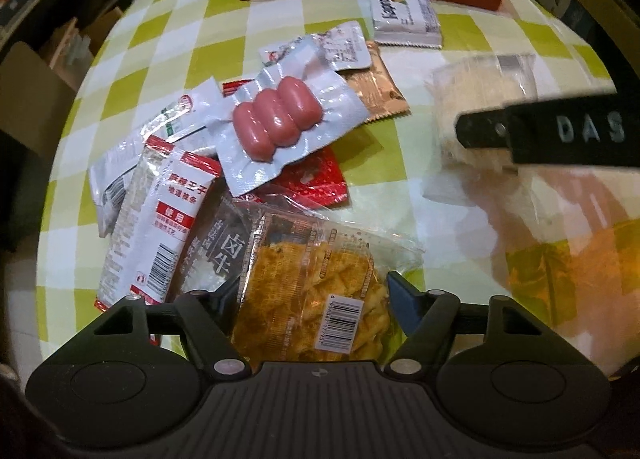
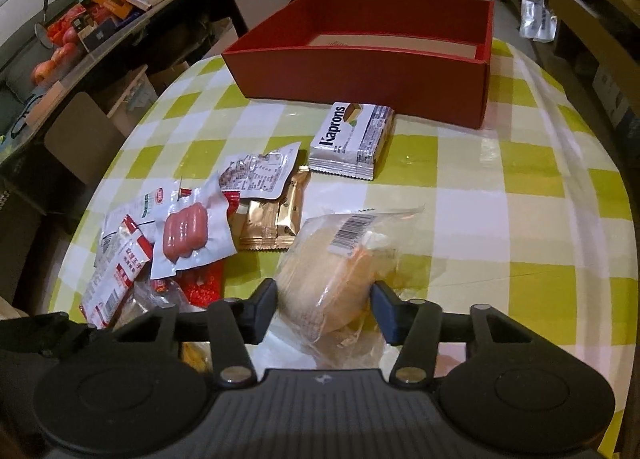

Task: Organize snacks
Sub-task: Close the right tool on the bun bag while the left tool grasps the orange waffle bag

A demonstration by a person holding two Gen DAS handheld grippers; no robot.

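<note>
A round worktop covered in a green-and-white checked cloth carries a loose pile of wrapped snacks and one open red box at its far edge. In the right wrist view, the right gripper has its two fingers spread on either side of a clear-wrapped pale bun with a barcode label; the fingers sit close against the wrapper, but firm contact cannot be told. The bun lies near the middle of the worktop, well apart from the box. Just in front of the box lies one white Kaprons wafer pack. To the left is the pile: one vacuum pack of three pink sausages lying on top, one gold foil packet beside it, one white sachet with printed text overlapping the gold one, one red foil packet under the sausages, one red-and-white packet with a barcode, and one white and green packet behind that. In the left wrist view, the left gripper is open, its fingers straddling a clear packet of orange-yellow crisps at the near end of the pile; beside it lies one dark packet with large Chinese characters. The right gripper's dark body, lettered "DAS", enters that view from the right, blurred.
</note>
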